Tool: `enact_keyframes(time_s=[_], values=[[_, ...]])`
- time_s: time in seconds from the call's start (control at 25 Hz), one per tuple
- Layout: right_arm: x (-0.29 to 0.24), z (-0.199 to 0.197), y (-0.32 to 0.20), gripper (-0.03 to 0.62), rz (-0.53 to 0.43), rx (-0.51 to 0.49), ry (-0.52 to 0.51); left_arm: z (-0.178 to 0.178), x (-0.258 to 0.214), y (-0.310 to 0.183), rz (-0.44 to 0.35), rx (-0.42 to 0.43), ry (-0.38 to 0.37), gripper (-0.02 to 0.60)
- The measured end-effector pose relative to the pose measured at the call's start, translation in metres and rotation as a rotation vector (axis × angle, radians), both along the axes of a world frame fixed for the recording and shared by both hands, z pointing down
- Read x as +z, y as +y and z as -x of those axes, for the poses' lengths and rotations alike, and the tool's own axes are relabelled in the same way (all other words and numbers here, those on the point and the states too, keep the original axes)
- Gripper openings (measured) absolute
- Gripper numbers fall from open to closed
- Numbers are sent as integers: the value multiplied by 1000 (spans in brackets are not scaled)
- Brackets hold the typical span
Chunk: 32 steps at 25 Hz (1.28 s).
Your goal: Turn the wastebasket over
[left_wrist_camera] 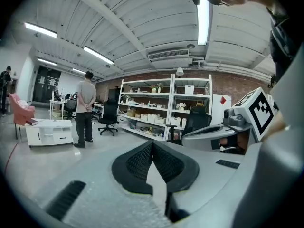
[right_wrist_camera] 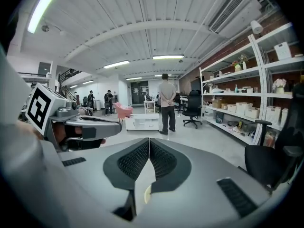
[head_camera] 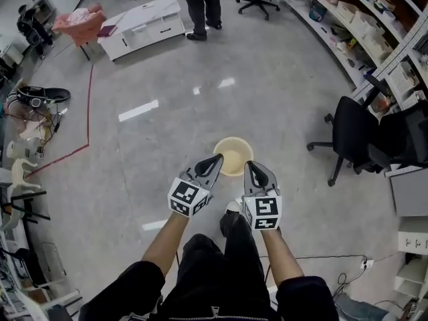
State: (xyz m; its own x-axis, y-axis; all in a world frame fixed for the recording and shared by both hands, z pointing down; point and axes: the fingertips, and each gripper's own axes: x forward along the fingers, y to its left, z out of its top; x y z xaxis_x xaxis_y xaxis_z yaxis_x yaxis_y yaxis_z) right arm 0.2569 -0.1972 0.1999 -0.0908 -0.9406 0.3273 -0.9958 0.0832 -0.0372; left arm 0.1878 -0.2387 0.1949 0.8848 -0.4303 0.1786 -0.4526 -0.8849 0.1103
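Your head camera looks steeply down over your legs (head_camera: 221, 273), which fill 6 o'clock, with the left gripper (head_camera: 217, 159) and right gripper (head_camera: 249, 166) close below it at centre and the floor (head_camera: 267, 92) running off toward 12. Each gripper camera sits just behind its own jaws, nearly level, facing out across the room. Each one catches the other gripper close beside it, at 3 o'clock in the left gripper view and 9 o'clock in the right. All three views share the standing person (head_camera: 202, 5), the white cabinet (head_camera: 144, 25) and the shelves (head_camera: 361, 25).
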Motion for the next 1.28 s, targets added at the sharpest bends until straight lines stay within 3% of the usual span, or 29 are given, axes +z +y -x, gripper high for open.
enact_keyframes(time_s=[0.24,0.76,1.04,1.28], values=[[94,-19,-14,11,-19,28,-11,2,105,-21,22,-21,9,6],[327,-16,-41,11,-87,-35,77,18,350,-52,-63,-25,30,6],[429,15,-51,12,-73,-130,107,43,439,-61,-77,-56,30,6],[477,31,-54,12,-36,-171,111,62,487,-57,-57,-67,23,6]])
